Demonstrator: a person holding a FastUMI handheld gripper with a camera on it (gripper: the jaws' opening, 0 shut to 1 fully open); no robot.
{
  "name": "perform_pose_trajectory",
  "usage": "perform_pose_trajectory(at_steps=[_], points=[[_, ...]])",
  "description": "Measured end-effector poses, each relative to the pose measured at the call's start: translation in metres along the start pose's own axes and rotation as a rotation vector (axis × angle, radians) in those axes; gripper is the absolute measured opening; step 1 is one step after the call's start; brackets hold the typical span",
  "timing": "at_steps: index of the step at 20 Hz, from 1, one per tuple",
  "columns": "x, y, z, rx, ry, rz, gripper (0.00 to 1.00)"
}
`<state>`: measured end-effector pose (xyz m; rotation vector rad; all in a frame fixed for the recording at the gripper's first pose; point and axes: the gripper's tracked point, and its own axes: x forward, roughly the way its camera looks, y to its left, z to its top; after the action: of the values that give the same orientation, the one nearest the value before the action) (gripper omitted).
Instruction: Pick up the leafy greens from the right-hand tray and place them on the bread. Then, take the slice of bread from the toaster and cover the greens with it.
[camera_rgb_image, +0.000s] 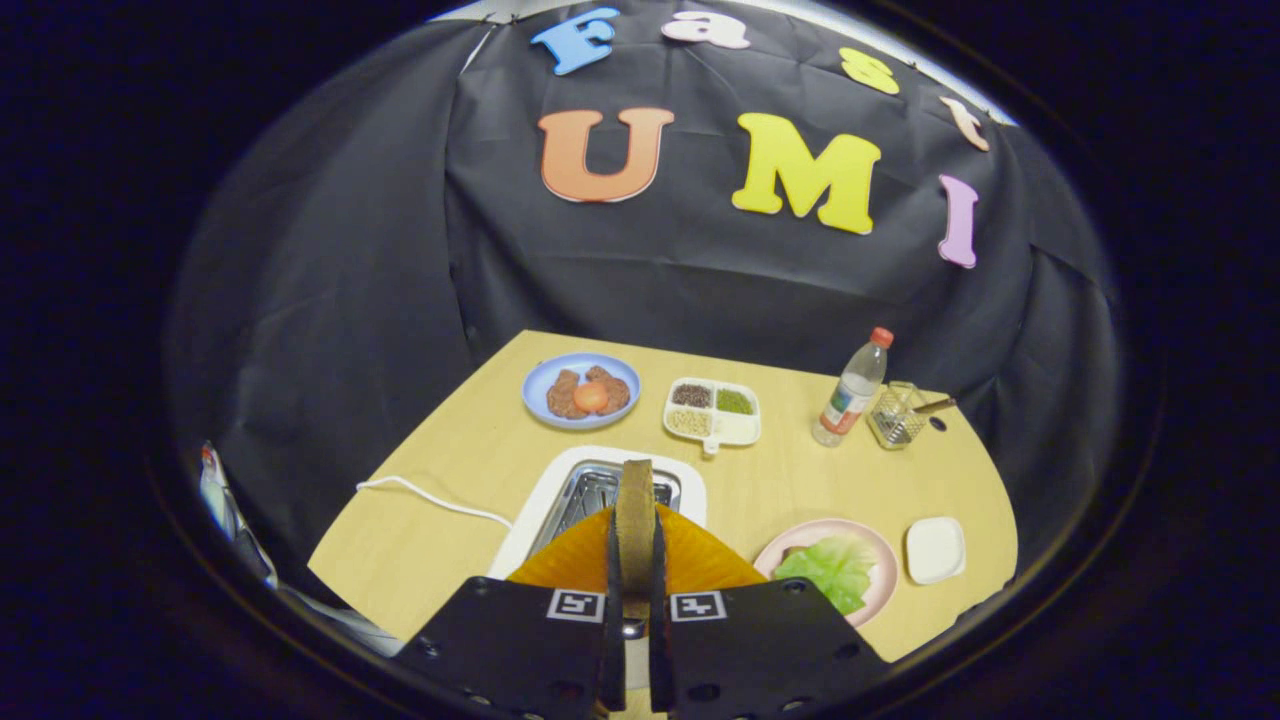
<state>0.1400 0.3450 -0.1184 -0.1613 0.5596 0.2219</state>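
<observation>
Gripper (632, 560) pinches the upright bread slice (635, 510) edge-on above the toaster (610, 490) at the table's near edge; next, judged: carry it to cover the greens (835, 570) on the pink plate (880, 590).

bread slice (634, 510) between claw (632, 560) fingers, toaster (600, 490) just beyond; greens (832, 570) on plate (880, 590) right.

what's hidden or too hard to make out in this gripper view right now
- Bread slice: gripper is shut on it, seen edge-on, so its faces are hidden.
- Toaster: near part covered by the slice and an orange item.
- Bread under the leafy greens on the pink plate: covered, cannot tell.
- Divided dish contents: too small to identify.
- Bottle label: too small.
</observation>
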Motion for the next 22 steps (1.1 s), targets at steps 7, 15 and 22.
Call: perform_pose_trajectory(at_steps=[7, 15, 22], points=[[-0.051, -0.013, 0.057, 0.058, -0.097, 0.004, 0.09], [-0.066, -0.070, 0.057, 0.133, -0.096, -0.039, 0.09], [-0.021, -0.132, -0.009, 0.118, -0.008, -0.140, 0.09]])
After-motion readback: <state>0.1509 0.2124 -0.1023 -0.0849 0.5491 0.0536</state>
